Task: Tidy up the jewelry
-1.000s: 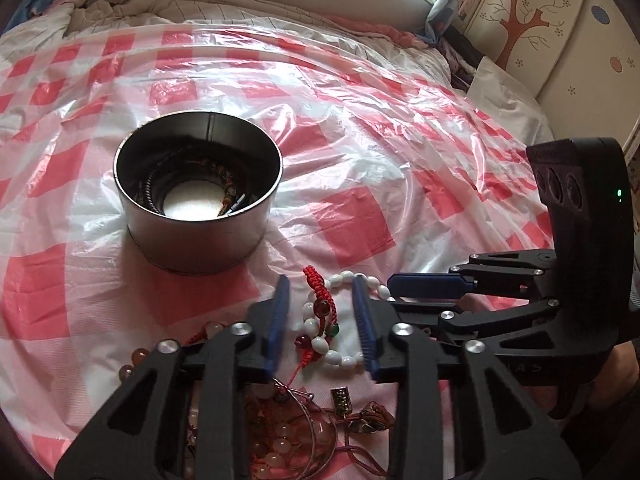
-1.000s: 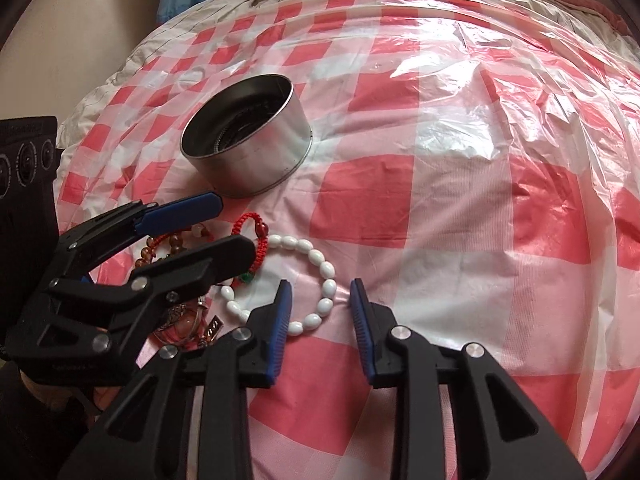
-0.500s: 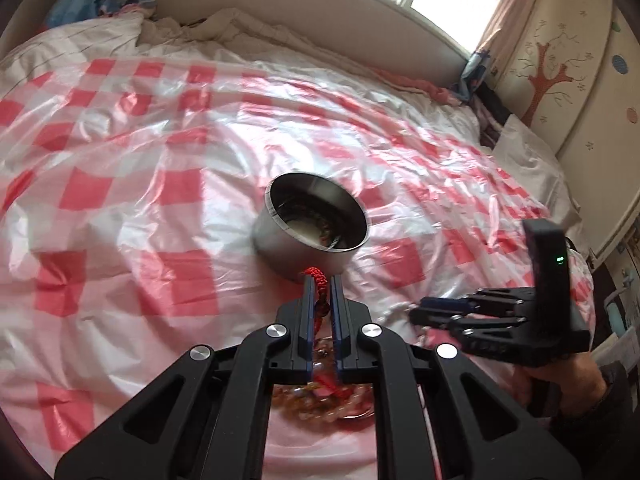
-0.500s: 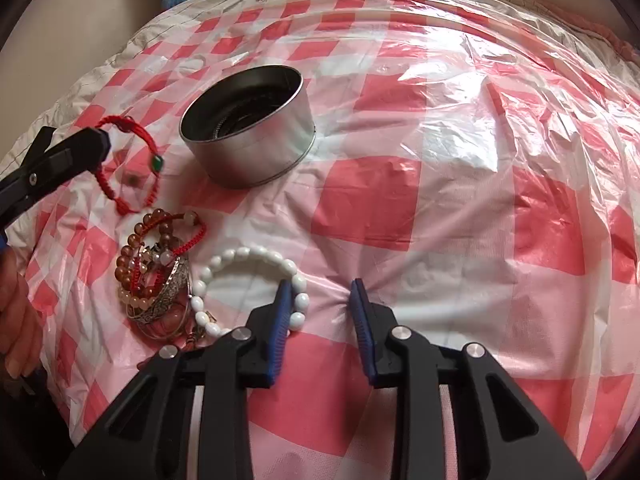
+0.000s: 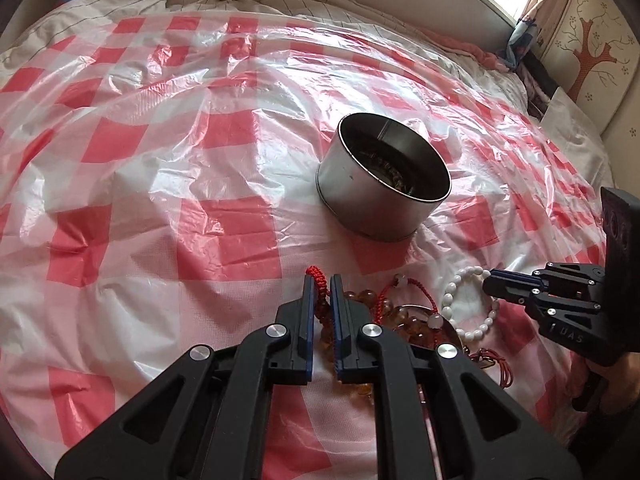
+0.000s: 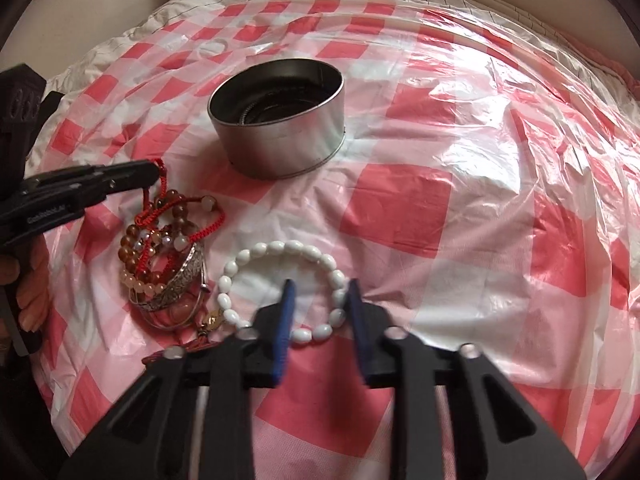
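Note:
My left gripper [image 5: 322, 280] is shut on a red braided cord bracelet [image 5: 319, 294], held a little above the jewelry pile; it also shows in the right wrist view [image 6: 150, 172] with the red bracelet [image 6: 161, 184] hanging from it. A round metal tin [image 5: 382, 184] with jewelry inside stands beyond, also in the right wrist view [image 6: 280, 136]. My right gripper [image 6: 320, 292] is open, its fingers straddling the near side of a white bead bracelet [image 6: 280, 288]. It shows in the left wrist view [image 5: 492, 280] by the white bracelet [image 5: 472, 308].
A pile of amber bead bracelets, red cords and a silver bangle [image 6: 168, 264] lies left of the white bracelet. Everything rests on a red-and-white checked plastic sheet [image 6: 460, 208] over a bed. A wall and cabinet [image 5: 592, 40] stand at the far right.
My left gripper has lowered and swung left, still holding the red bracelet. My right gripper has moved forward, so its fingers now straddle the white bracelet.

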`<state>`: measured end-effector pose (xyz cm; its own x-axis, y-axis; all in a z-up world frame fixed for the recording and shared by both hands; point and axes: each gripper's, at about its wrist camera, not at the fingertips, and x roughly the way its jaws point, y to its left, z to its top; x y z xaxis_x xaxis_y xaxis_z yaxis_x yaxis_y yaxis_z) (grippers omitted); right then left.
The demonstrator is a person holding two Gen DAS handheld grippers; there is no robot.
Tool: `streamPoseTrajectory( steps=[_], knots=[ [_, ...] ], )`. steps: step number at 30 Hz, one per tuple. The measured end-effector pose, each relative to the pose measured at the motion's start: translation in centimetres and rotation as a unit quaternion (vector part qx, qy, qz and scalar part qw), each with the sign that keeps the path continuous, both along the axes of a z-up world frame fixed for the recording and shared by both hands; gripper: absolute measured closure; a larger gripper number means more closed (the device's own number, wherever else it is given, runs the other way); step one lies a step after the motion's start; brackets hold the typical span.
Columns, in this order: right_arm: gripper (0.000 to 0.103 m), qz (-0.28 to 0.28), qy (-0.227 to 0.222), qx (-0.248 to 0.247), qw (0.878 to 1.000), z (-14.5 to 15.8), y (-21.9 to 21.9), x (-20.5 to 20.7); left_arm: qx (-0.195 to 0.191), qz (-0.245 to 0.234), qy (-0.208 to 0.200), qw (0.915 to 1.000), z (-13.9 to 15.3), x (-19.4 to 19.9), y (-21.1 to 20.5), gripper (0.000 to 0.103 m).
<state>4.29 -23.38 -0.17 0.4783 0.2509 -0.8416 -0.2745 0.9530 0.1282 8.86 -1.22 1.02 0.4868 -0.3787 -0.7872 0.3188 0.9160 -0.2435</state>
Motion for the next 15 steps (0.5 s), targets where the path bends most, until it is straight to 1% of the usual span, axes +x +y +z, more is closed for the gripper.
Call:
streamPoseTrajectory(
  steps=[2, 4, 6, 8, 11, 13, 15],
  knots=[
    [0.095, -0.007, -0.007, 0.016, 1.0, 0.5, -0.4, -0.1, -0.017, 0.001, -0.006, 0.9998, 0.6, -0.1, 0.3, 0.096],
    [0.095, -0.013, -0.018, 0.062, 0.998, 1.5, -1.2, -0.2, -0.023, -0.001, -0.018, 0.9996, 1.2, -0.3, 0.3, 0.096],
    [0.095, -0.02, -0.034, 0.109, 0.993, 2.7, -2.1, -0.3, -0.018, -0.006, -0.028, 0.9994, 1.7, -0.6, 0.0, 0.096],
    [0.095, -0.027, -0.043, 0.147, 0.988, 3.5, -2.9, -0.4, -0.004, -0.01, -0.037, 0.9993, 1.9, -0.8, -0.6, 0.096],
    [0.095, -0.031, -0.046, 0.196, 0.979, 4.1, -3.7, -0.3, 0.029, -0.014, -0.056, 0.9979, 2.2, -1.3, -1.5, 0.096],
    [0.095, -0.03, -0.045, 0.216, 0.975, 4.2, -3.9, -0.2, 0.048, -0.018, -0.07, 0.9963, 2.6, -1.6, -2.1, 0.096],
    [0.095, -0.027, -0.047, 0.22, 0.974, 4.3, -3.7, -0.3, 0.065, -0.02, -0.084, 0.9941, 2.9, -1.8, -2.4, 0.095]
  ],
)
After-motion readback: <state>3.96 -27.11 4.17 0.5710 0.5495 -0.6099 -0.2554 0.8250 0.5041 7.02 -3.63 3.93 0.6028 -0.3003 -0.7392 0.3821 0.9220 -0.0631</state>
